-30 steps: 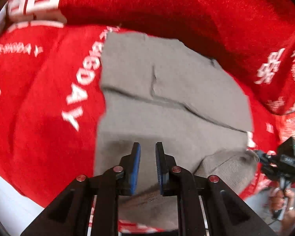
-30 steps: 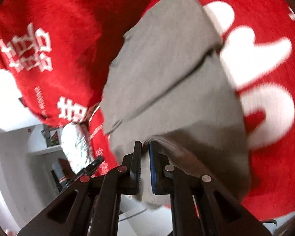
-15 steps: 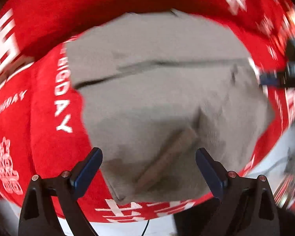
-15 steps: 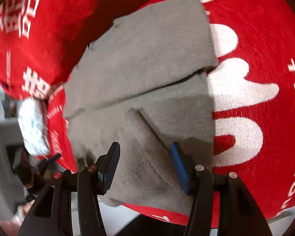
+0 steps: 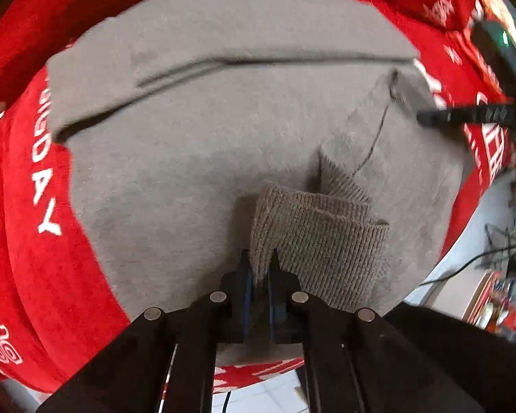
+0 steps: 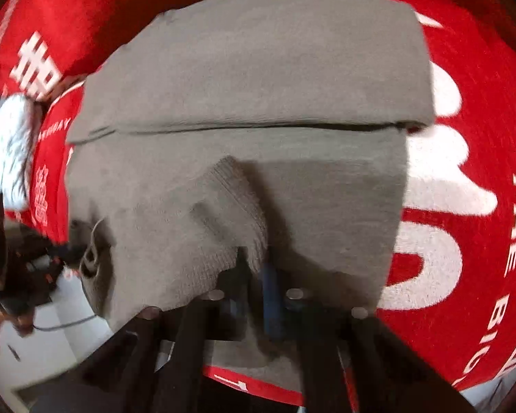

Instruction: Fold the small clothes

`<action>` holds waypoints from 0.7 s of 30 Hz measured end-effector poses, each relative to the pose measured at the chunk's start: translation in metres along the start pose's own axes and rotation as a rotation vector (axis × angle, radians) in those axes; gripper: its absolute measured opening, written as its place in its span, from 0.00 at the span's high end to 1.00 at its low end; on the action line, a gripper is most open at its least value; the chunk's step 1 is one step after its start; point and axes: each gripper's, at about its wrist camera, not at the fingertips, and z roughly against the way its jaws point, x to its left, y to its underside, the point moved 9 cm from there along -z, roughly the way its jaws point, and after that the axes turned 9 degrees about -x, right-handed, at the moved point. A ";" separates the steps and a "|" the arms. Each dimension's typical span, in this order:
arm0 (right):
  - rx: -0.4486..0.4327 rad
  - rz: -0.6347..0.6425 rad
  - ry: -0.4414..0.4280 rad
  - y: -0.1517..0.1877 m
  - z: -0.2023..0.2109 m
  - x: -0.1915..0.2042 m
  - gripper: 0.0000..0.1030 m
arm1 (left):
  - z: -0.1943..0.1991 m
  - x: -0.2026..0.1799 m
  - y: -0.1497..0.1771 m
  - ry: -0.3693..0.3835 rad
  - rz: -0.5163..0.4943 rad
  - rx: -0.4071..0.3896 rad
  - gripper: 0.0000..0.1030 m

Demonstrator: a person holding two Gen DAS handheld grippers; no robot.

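Jaws of the left gripper [image 5: 259, 268] are pinched tight on the ribbed cuff [image 5: 313, 241] of a grey knit garment [image 5: 196, 158], the rib bunched up between the two pads and folded over just right of the tips. Right gripper [image 6: 256, 263] likewise closed, jaws nipping a ribbed edge [image 6: 237, 206] of the same garment; this view is motion-blurred, so fine detail at the pads is uncertain. Ahead of both sets of jaws the garment lies spread flat, with a fold line running crosswise beyond the tips and a second layer lying past that line. Red blanket [image 5: 34, 241] with white lettering sits under the garment and shows on both sides of the jaws and beyond the far edge. In the left wrist view the other gripper's black fingers show at the far right, at the garment's right edge. White floor visible below the blanket's near edge.
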 end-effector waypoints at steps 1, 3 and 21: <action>-0.017 0.025 0.010 -0.001 0.005 0.002 0.94 | 0.009 0.004 -0.003 0.009 0.036 -0.020 0.92; -0.060 0.043 0.017 -0.002 0.022 0.005 0.94 | 0.027 0.013 -0.008 0.023 0.094 -0.065 0.92; -0.426 0.017 0.033 -0.165 0.109 -0.010 0.94 | 0.104 0.114 -0.189 -0.177 0.307 -0.464 0.92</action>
